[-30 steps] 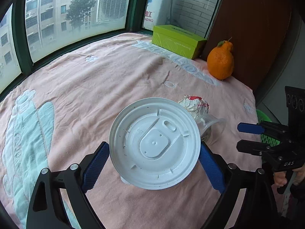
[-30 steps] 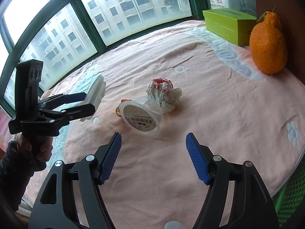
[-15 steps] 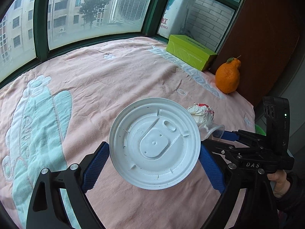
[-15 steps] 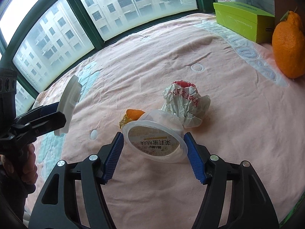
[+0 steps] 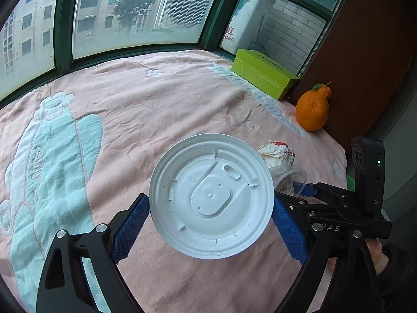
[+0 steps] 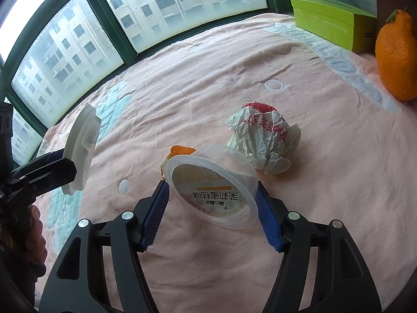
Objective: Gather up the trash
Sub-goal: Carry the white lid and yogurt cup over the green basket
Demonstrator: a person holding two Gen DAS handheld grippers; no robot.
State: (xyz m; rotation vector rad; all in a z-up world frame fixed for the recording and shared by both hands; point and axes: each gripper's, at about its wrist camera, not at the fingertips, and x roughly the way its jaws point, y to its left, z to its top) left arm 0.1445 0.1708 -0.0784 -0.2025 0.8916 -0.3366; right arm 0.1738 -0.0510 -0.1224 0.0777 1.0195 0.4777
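We count 4 pieces of trash: 1 clear plastic cup (image 6: 216,190) lying on its side on the pink towel (image 6: 325,182), clamped at its rim between the blue pads of our right tool (image 6: 212,206); 1 crumpled paper wrapper (image 6: 263,140) touching the cup's far side; 1 scrap of orange peel (image 6: 179,151) just behind the cup; and 1 white plastic lid (image 5: 211,195), which our left tool (image 5: 211,224) holds clamped by its edges above the towel. Farther off, near the window corner, we see 1 whole orange fruit (image 6: 397,57) and 1 green box (image 6: 331,26) just beside it. A hand (image 5: 375,255) grips the right tool's handle.
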